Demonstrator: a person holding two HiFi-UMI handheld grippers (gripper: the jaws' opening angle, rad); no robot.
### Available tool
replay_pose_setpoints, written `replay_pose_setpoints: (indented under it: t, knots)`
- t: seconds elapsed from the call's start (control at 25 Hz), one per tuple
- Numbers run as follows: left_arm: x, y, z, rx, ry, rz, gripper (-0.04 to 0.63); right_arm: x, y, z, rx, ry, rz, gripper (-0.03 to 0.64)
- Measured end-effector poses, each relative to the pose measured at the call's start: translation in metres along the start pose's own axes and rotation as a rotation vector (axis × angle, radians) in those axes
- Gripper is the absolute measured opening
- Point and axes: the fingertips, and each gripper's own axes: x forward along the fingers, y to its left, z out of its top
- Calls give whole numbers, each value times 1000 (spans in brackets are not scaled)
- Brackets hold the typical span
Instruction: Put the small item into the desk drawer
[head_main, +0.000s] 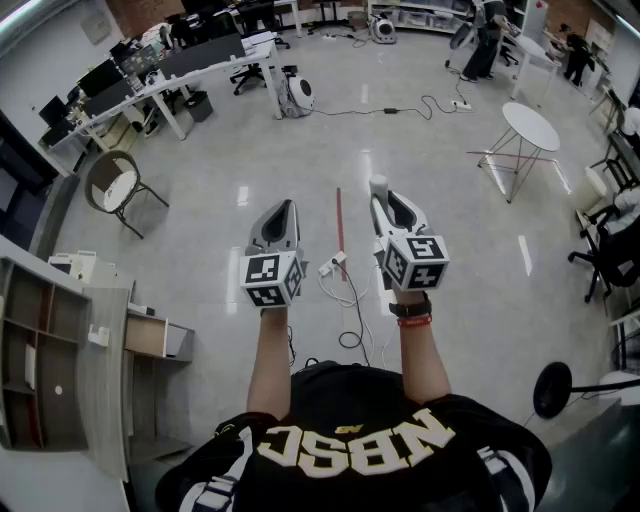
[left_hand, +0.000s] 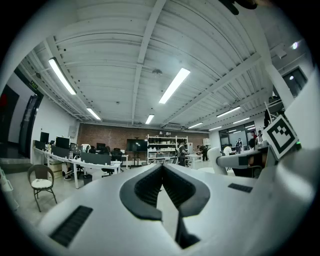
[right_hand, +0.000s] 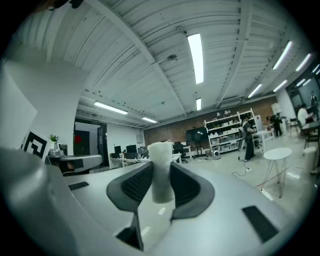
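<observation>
Out over the glossy grey floor (head_main: 450, 250), in front of the person's chest, both forearms reach straight ahead, side by side and a little apart, each carrying a tool held level. The left tool (head_main: 284, 210) points forward with its marker cube (head_main: 272, 279) covering the hand; in the left gripper view its two dark ribbed pads (left_hand: 150, 187) meet at the tips and nothing sits between them, so it is closed and empty. The right tool (head_main: 380, 197) sits slightly further forward than the left, with a black watch (head_main: 409, 308) and a red band on the wrist behind its cube (head_main: 413, 262). In the right gripper view its jaws stand partly apart and press from both sides on the small item (right_hand: 161, 170), a pale, upright, roughly cylindrical piece whose top rises above the pads. The item is thus held in the air over the floor, well apart from the grey counter (head_main: 100, 390) at the lower left of the head view, where what looks like a tan drawer (head_main: 150, 337) juts out to the side. A red strip (head_main: 340, 235) and a white cable lie on the floor between the two tools. A round white table (head_main: 530, 127) stands further off on the right and a chair (head_main: 115, 185) on the left.
</observation>
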Motion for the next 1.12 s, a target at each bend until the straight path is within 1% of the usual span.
replay_pose_setpoints:
  t: [0.12,0.2,0.32,0.48,0.6,0.72,0.96,1.12]
  knots:
    - [-13,-6,-13,4,14,23,14,-5,0,-20,50,25,26,121]
    - [-22,1,-22,-7,27,63,14,1,8,-33,67,57,64,122]
    - [-42,26,-31,-18,47,140,14,16,37,-43,68,95,139,123]
    - [-65,60,-31,-13,58,202,14,41,82,-49,61,125,227,123]
    - [-80,97,-35,-22,63,253,14,65,123,-58,49,148,298,124]
    - [-91,137,-37,-30,51,300,14,94,164,-65,30,163,362,124]
    - [-120,229,-18,-30,11,407,14,151,261,-59,4,166,492,124]
    - [-145,285,-13,-17,1,464,14,185,330,-70,-6,190,591,124]
